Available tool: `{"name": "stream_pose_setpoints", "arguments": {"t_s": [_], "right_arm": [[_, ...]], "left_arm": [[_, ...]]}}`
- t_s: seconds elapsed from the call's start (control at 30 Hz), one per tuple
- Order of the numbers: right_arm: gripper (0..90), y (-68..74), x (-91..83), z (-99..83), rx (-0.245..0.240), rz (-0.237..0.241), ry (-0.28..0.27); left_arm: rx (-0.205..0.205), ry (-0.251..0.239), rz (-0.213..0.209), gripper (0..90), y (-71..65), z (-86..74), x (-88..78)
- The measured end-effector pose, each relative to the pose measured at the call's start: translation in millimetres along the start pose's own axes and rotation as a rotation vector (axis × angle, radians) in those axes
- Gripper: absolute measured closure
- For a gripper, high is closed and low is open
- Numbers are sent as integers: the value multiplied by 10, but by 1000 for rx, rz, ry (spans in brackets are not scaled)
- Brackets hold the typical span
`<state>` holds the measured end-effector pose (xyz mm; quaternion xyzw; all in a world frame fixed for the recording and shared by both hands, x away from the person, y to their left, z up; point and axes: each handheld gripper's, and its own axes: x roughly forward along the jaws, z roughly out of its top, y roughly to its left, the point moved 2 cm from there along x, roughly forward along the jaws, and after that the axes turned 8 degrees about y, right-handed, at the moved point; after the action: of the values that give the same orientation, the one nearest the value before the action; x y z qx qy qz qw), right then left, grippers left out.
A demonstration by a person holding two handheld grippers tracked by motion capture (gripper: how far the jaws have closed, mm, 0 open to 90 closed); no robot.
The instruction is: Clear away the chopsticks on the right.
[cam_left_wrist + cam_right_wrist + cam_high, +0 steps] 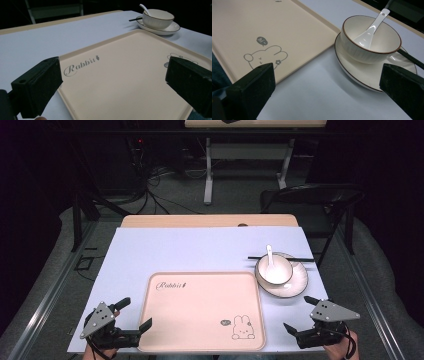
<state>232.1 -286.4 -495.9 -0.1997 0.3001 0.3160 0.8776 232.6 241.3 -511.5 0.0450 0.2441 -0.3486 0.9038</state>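
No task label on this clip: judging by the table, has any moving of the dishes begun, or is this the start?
It looks like the start. Nothing sits on the beige rabbit-print plastic tray. The white ceramic bowl, holding a white spoon, sits on its white plate beside the tray, black chopsticks behind it. In hand: nothing; the left claw and right claw are both open, by the tray's near corners. Any moving is likely still ahead.

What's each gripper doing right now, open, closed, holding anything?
Left gripper: open, holding nothing, at the tray's near left corner.
Right gripper: open, holding nothing, near the plate.
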Motion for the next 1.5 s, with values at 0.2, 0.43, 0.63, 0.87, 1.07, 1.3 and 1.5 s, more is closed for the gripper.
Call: {"name": "stream_pose_setpoints", "arguments": {"t_s": [0.2, 0.43, 0.63, 0.87, 1.07, 1.3, 1.5], "right_arm": [[0, -118, 11, 44, -19, 3, 40], [0, -353, 49, 127, -38, 10, 104], [0, -564, 85, 254, -71, -8, 152], [0, -738, 142, 420, -122, 9, 213], [0, -895, 244, 494, -163, 36, 287], [0, -1095, 406, 600, -230, 80, 373], [0, -1207, 497, 717, -293, 142, 390]], "left_arm": [[1, 0, 0, 5, -2, 4, 3], [7, 2, 0, 4, -3, 16, 30], [7, 4, -4, 4, 6, 11, 30], [7, 10, -6, 3, 1, 20, 51], [3, 4, -2, 3, 8, 16, 34], [1, 3, -3, 3, 12, 15, 37], [-5, -10, -10, 0, 22, 17, 29]]}}
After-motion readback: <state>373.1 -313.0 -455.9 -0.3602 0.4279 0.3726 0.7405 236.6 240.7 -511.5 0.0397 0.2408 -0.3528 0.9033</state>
